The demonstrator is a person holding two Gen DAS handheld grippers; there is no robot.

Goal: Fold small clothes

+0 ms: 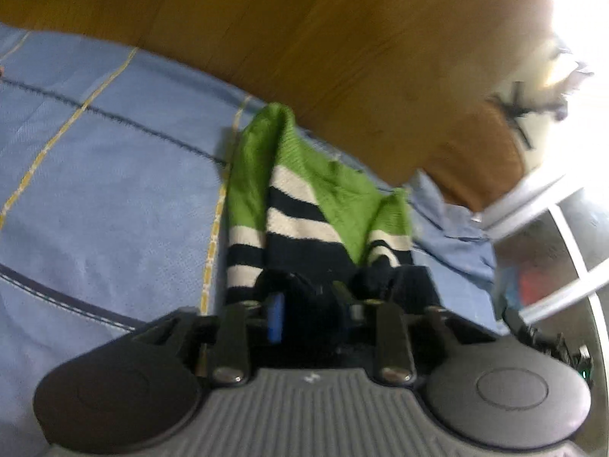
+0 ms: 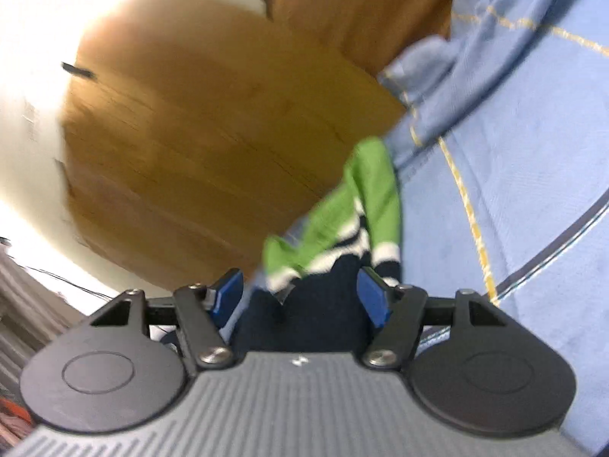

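Note:
A small knitted sweater (image 1: pixel 335 190), green with white and navy stripes, lies crumpled on a blue bedsheet (image 1: pixel 114 190) close to a wooden board. In the left wrist view its navy end bulges between the fingers of my left gripper (image 1: pixel 310 312), which looks shut on it; one blue pad (image 1: pixel 276 316) shows beside the cloth. In the right wrist view the same sweater (image 2: pixel 380 198) stretches away from my right gripper (image 2: pixel 300 297). Its blue pads (image 2: pixel 375 301) stand wide apart, with navy cloth lying loosely between them. Both views are blurred.
A brown wooden board (image 1: pixel 342 38) borders the bed, also seen in the right wrist view as the board (image 2: pixel 209 133). The bedsheet (image 2: pixel 533 190) has yellow and dark stripes. A white metal frame (image 1: pixel 571 228) stands at the right, under bright light.

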